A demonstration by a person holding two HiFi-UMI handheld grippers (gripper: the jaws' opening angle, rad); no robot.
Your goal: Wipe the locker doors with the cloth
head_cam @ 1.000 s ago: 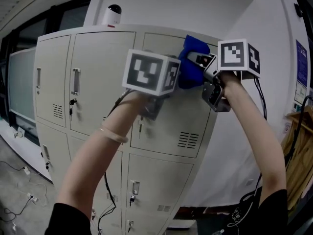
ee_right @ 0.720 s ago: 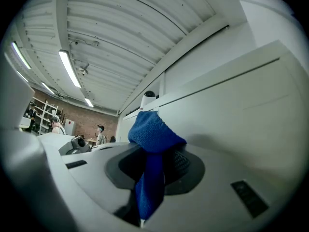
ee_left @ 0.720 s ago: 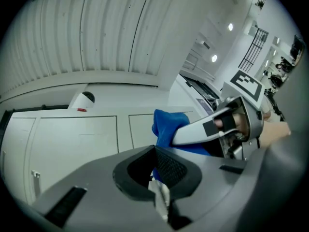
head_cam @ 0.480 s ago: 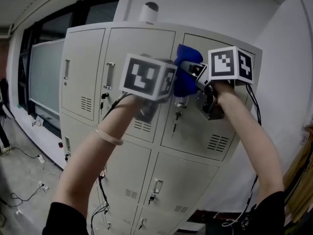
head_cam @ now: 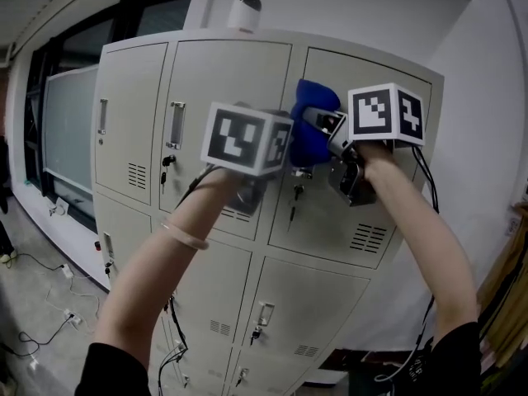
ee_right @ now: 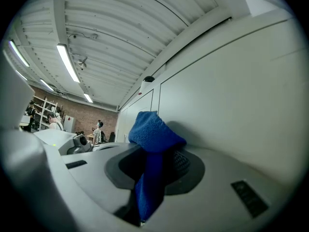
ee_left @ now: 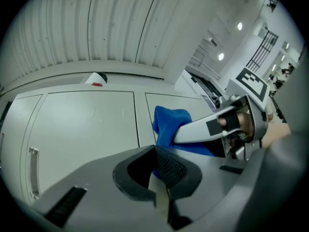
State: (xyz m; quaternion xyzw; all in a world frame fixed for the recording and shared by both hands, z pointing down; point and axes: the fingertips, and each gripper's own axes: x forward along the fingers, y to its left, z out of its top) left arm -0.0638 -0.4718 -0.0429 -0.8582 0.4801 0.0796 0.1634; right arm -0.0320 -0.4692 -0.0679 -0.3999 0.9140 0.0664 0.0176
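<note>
A bank of pale grey locker doors (head_cam: 388, 188) fills the head view. A blue cloth (head_cam: 312, 130) is pressed against the upper doors, near the seam between the middle and right ones. My right gripper (head_cam: 320, 124) is shut on the cloth; in the right gripper view the cloth (ee_right: 153, 134) bunches out of the closed jaws (ee_right: 154, 166) against the door. My left gripper (ee_left: 157, 170) is shut with nothing in it, just left of and below the cloth (ee_left: 169, 124). In the head view its marker cube (head_cam: 246, 137) hides its tips.
A white dome camera (head_cam: 244, 12) sits on top of the lockers. Keys hang from the door locks (head_cam: 294, 196). A dark window (head_cam: 66, 139) is at the left, cables (head_cam: 41, 304) lie on the floor, and a white wall (head_cam: 487, 139) stands at the right.
The cloth and my right gripper have slid a little down and left on the upper door. The head view has swung, showing more lockers at the left.
</note>
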